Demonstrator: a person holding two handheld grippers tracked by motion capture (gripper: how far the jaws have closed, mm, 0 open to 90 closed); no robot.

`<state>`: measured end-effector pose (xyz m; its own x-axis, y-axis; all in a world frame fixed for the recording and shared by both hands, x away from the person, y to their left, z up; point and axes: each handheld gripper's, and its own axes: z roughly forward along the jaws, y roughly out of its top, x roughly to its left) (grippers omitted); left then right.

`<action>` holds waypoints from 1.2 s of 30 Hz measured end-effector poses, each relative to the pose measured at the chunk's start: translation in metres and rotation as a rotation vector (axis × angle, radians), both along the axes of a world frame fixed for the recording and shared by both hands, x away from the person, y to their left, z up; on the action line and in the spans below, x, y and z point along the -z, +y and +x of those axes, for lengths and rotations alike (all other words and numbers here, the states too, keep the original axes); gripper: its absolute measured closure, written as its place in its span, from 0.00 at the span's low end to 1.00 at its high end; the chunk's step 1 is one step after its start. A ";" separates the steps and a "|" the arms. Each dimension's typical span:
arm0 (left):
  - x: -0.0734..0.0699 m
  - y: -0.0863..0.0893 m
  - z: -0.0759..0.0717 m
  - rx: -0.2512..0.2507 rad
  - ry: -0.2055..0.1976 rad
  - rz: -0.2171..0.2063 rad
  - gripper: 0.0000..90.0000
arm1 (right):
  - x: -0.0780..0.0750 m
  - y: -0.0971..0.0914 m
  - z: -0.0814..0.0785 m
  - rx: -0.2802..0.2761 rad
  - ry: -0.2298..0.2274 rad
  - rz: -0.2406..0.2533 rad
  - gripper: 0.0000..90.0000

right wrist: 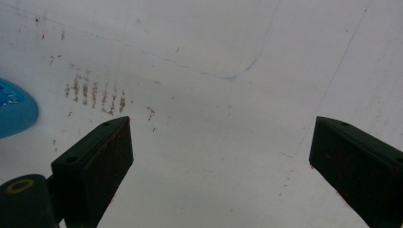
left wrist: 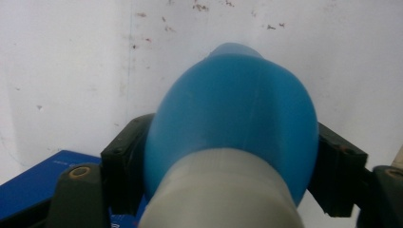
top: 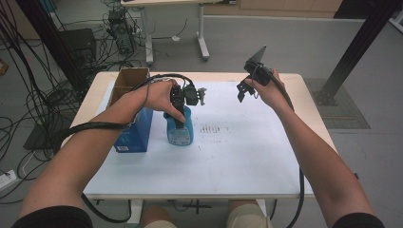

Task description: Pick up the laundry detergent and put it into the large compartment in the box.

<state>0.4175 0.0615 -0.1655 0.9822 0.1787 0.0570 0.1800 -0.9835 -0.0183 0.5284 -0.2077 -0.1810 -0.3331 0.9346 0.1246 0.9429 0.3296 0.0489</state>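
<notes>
The left gripper (top: 180, 111) comes down over the top of the blue bottle (top: 179, 129), which stands upright on the white table (top: 247, 156) just beside a blue box (top: 135, 130). Its jaws flank the bottle's shoulder and seem to pinch it, though contact is hard to confirm. The right gripper (top: 243, 92) hovers with jaws spread, holding nothing. Grasping looks like the step in hand; next comes a firm, straight lift.

A dark blue box (top: 134, 133) stands on the counter's white sheet (top: 247, 161), with an open cardboard box (top: 127, 81) behind it. Rust-coloured smudges (top: 211, 128) mark the sheet at centre. Cables (top: 28, 104) litter the floor at left.
</notes>
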 end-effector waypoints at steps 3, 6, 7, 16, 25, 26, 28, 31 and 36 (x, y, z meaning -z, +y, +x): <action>0.000 0.000 0.000 0.000 -0.002 0.003 0.35 | 0.000 0.001 0.000 -0.002 0.003 0.000 0.08; 0.000 0.001 0.001 0.003 -0.002 -0.002 0.36 | 0.000 0.001 0.000 -0.002 0.003 0.001 0.08; -0.001 0.001 0.001 0.004 0.000 -0.003 0.36 | 0.000 0.001 0.000 -0.002 0.003 0.001 0.08; -0.001 0.001 0.003 0.012 0.006 -0.005 0.37 | 0.001 0.001 0.001 -0.001 0.003 0.000 0.08; -0.001 -0.001 0.004 0.014 0.008 0.005 0.37 | 0.001 0.003 0.000 -0.001 0.002 0.000 0.08; -0.001 -0.002 0.004 0.014 0.009 0.007 0.37 | 0.001 0.003 0.000 -0.002 0.002 0.001 0.08; -0.001 -0.002 0.004 0.014 0.008 0.008 0.37 | 0.001 0.003 0.000 -0.003 0.001 0.000 0.08; -0.001 -0.001 0.003 0.016 0.007 0.006 0.37 | 0.001 0.003 0.001 -0.002 0.002 0.001 0.08; -0.001 0.000 0.002 0.016 0.003 0.002 0.37 | 0.002 0.004 0.001 -0.002 0.001 0.001 0.08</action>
